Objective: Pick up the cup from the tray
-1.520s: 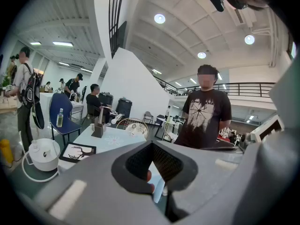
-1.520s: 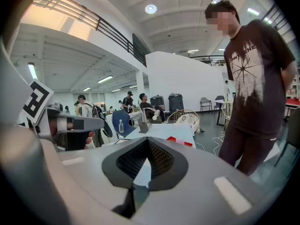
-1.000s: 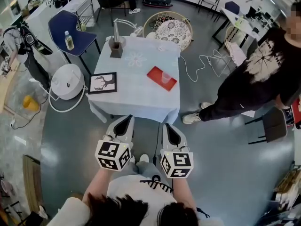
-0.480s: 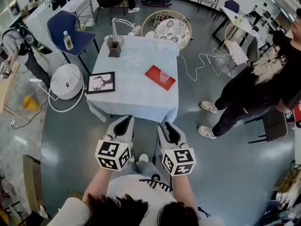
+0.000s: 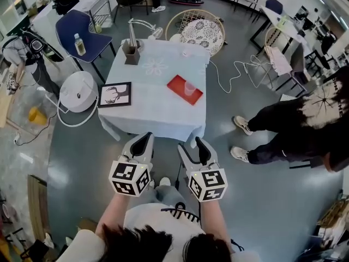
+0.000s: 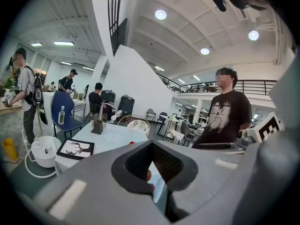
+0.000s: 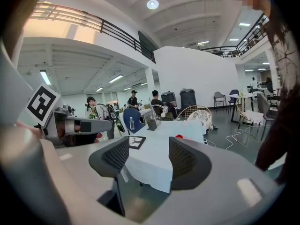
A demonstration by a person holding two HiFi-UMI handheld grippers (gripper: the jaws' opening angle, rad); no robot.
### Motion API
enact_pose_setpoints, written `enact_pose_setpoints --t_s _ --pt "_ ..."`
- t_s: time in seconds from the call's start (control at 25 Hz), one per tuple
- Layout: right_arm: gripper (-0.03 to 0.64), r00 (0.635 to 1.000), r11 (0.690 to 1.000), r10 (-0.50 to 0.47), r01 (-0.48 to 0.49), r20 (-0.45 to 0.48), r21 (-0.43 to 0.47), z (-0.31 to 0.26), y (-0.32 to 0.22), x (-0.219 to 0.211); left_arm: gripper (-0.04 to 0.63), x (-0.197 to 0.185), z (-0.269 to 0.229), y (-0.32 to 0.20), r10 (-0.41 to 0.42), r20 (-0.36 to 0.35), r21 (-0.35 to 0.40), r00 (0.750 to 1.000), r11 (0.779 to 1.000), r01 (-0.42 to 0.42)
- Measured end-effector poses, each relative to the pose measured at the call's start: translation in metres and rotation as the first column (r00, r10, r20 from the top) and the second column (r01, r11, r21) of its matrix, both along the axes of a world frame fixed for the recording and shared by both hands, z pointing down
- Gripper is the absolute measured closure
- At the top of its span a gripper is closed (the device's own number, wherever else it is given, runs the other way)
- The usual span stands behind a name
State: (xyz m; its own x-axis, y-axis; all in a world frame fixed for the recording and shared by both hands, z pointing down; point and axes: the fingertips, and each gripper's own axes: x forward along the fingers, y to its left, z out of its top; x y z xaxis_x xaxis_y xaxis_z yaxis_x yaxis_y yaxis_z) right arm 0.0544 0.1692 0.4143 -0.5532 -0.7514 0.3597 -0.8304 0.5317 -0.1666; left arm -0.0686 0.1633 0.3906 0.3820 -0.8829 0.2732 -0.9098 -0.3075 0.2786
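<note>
At the bottom centre of the head view both tools are held side by side, short of the table. The right tool (image 5: pixel 192 145) now has its jaws spread wide and holds nothing; a second ago they were closed to a narrow slit. In its own view (image 7: pixel 149 156) the two pads stand well apart, with the table's cloth showing between them. The left tool (image 5: pixel 145 137) is unchanged: its own view (image 6: pixel 150 144) shows the jaw tips meeting, with nothing gripped. Each tool carries a marker cube (image 5: pixel 130 177) with black-and-white square patterns.

The table (image 5: pixel 158 113) sits in the upper centre of the frame under a pale cloth. The red tray (image 5: pixel 177 84) lies toward the table's right edge, and the clear cup (image 5: pixel 189 88) stands upright on it, well away from both tools. I cannot tell whether anything is in the cup. A framed deer picture (image 5: pixel 114 94) lies at the table's left edge, and a brown holder (image 5: pixel 132 55) stands at its upper left corner.

At the right edge a person (image 5: pixel 305 127) in black has stepped farther right than before. On the blue chair (image 5: pixel 79 34) at the upper left, a bottle (image 5: pixel 80 45) stands upright; its label is too small to read.
</note>
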Motion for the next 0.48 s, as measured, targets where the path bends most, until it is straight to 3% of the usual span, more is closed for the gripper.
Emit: enact_pose_setpoints --t_s 0.12,0.48 --pt "0.299 0.999 0.999 -0.031 0.032 0.008 -0.009 0.005 -0.007 0.004 0.595 0.005 0.002 -0.005 -0.016 0.001 0.001 1.000 1.000 0.016" --pt "0.276 1.000 1.000 -0.016 0.015 -0.010 -0.016 0.021 -0.035 0.013 0.594 0.009 0.016 -0.025 -0.023 0.019 -0.020 1.000 1.000 0.024"
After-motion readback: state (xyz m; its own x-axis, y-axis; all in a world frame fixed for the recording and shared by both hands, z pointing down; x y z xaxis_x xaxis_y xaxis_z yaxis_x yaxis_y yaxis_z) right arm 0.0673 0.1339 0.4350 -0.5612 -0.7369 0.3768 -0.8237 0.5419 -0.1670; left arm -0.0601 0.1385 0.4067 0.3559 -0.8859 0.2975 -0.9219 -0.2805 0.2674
